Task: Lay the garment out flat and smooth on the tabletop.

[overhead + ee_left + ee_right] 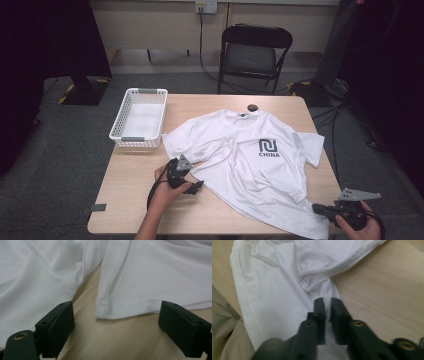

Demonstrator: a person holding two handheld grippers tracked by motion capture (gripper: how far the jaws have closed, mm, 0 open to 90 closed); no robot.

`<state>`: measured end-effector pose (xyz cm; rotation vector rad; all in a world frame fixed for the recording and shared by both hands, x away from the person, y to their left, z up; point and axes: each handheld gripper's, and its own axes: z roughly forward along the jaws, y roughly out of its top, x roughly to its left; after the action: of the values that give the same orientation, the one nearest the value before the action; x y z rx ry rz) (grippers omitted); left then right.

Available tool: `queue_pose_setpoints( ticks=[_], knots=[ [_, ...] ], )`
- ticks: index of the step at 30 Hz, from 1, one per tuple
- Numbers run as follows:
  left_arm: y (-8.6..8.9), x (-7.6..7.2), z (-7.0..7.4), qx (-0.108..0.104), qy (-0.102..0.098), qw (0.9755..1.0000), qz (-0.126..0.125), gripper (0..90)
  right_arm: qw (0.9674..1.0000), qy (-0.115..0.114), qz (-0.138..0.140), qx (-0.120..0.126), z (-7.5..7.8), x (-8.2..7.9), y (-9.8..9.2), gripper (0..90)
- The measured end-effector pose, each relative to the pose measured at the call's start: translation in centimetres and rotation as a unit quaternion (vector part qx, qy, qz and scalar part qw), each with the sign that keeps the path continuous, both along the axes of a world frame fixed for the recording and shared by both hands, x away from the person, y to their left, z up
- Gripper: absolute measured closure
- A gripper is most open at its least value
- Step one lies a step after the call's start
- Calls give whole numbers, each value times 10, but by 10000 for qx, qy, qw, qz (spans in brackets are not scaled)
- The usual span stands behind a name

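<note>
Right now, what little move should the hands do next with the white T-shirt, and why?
Probably close the left gripper on the hem corner of the white T-shirt. Its jaws stand open with that corner lying just ahead on the table, while the right gripper already pinches the cloth, so both ends would then be held.

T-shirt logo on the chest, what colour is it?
Dark grey to black on the white T-shirt; the logo shows best in the high view.
</note>
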<state>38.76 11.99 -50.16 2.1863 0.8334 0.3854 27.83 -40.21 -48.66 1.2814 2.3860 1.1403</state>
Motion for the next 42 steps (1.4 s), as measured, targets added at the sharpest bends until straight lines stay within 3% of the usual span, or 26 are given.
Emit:
queue_pose_setpoints(
  ticks=[5, 8, 12, 19, 23, 25, 27, 28, 31, 34, 40, 42],
  knots=[
    [0, 0, 0, 3, 1, 10000, 0, 131, 9992, -358, 118, -164, 6, 6, 14, 701],
    [0, 0, 0, 3, -1, 10000, -3, 131, 9983, -358, 92, -450, -1, 18, 27, 731],
    [0, 0, 0, 8, 0, 10000, -4, 130, 9983, -261, 101, -515, -5, 18, 27, 868],
    [0, 0, 0, 8, -1, 10000, -4, 131, 9994, 250, 212, -131, -4, 3, 14, 877],
    [0, 0, 0, 3, 1, 10000, -2, 131, 9989, 373, 222, -195, -2, -5, 9, 871],
    [0, 0, 0, 2, 0, 10000, 1, 131, 9992, 252, 103, -293, 1, -7, 6, 844],
    [0, 0, 0, 3, 1, 10000, -1, 131, 9996, 52, 37, -280, 4, -7, 5, 727],
    [0, 0, 0, 2, 1, 10000, 0, 131, 9996, -79, 50, -271, 7, -7, 6, 715],
    [0, 0, 0, 2, 2, 10000, -2, 131, 9983, -484, 118, -318, 16, -5, 16, 621],
    [0, 0, 0, 1, 1, 10000, -2, 131, 9959, -745, 378, -350, 22, 3, 31, 622],
    [0, 0, 0, 10, 1, 10000, -11, 131, 9933, -612, 810, -551, 6, 30, 62, 654],
    [0, 0, 0, 4, 1, 10000, -8, 131, 9920, -524, 875, -742, 0, 33, 68, 669]
  ],
)
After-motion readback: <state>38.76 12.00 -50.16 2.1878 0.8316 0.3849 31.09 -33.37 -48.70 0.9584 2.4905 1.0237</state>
